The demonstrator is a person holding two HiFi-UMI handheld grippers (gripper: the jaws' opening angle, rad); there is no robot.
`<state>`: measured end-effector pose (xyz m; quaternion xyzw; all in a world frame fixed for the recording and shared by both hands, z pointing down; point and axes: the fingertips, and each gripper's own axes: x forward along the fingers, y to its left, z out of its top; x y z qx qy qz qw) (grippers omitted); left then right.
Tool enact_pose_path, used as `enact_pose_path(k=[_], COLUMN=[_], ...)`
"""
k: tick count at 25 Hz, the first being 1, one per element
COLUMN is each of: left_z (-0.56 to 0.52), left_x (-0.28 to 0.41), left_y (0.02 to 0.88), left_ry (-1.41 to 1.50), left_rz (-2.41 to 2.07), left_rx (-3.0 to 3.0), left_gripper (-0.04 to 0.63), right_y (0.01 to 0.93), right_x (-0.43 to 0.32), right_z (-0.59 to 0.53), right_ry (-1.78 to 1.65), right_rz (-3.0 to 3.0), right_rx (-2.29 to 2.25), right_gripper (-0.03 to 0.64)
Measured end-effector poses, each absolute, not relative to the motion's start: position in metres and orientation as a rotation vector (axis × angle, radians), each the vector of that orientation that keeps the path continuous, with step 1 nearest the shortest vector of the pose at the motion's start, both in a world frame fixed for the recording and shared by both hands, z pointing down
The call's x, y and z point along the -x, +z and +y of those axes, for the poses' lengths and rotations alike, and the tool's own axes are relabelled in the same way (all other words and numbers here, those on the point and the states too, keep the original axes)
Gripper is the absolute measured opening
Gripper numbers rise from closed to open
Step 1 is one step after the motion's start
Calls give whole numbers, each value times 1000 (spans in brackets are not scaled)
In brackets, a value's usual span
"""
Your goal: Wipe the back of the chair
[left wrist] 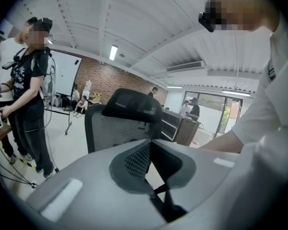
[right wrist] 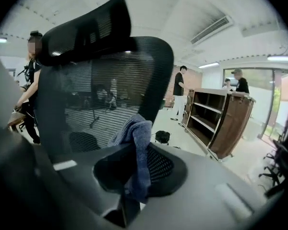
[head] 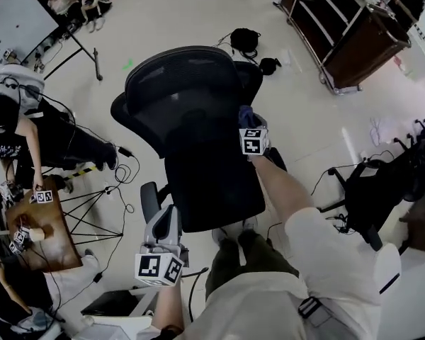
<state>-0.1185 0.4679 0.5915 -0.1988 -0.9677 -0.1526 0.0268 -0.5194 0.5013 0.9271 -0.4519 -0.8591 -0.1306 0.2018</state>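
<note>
Your right gripper (right wrist: 134,174) pinches a blue cloth (right wrist: 137,147) just in front of the chair (right wrist: 101,90), facing its mesh back (contact cannot be judged). Only the head view shows your left gripper (head: 163,241), held low beside the seat (head: 212,183); its own view shows the jaws pressed together with nothing between them

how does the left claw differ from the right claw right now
The right claw is shut on a blue cloth; the left claw is shut with nothing between its jaws. In the head view, the right claw is up at the chair's mesh back, while the left claw sits lower, beside the seat. Both are grey, and both have their jaws together.
</note>
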Motion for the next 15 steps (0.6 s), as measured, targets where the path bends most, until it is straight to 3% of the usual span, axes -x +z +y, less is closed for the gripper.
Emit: enact_pose_path(k=[4,7,12,15], left_z=[440,424,429,444], left_x=[158,166,167,146], left_y=[590,585,583,588], left_ry=[-466,-447,-418,-419], left_rz=[-2996,-3004,-3000,-2985], left_rx=[474,451,583,696], left_gripper=[64,64,64,64], right_y=[917,896,838,889], right_x=[536,498,311,218], right_z=[481,486,516,564], right_ry=[-315,-186,-64,-93], right_rz=[-2419,-2399,-2161,-2049], right_rx=[1280,1351,1776,1863], right_gripper=[43,44,44,44])
